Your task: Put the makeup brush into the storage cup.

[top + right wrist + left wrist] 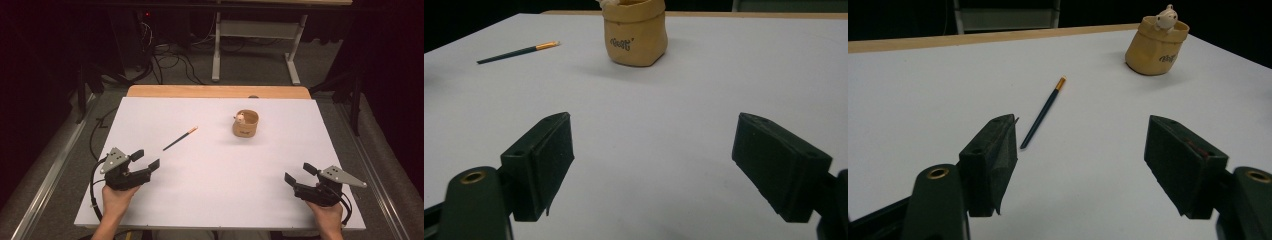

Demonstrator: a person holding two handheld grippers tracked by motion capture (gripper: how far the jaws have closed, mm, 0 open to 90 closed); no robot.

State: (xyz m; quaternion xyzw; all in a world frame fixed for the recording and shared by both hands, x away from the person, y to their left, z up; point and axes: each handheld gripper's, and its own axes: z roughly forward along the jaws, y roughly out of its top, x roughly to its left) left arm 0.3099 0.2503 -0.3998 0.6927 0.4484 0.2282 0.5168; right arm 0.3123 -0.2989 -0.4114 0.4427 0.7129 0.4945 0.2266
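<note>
A dark pencil (180,138) with an orange end lies slanted on the white table top (215,200), left of centre; its dark tip (1024,145) lies just ahead of my left gripper (145,159). A tan pouch-shaped holder (245,124) with a small white figure on its rim (1166,18) stands right of centre, toward the back. The left gripper (1080,150) rests near the front left, open and empty. At the front right my right gripper (298,173) is open too, nothing between its jaws (654,165). The holder (636,33) and pencil (518,52) lie well ahead of it.
A wooden strip (218,91) runs along the table's far edge. Beyond it are the white legs of another table (255,45) and cables on the floor (170,62). Metal rails (50,170) flank the table on both sides.
</note>
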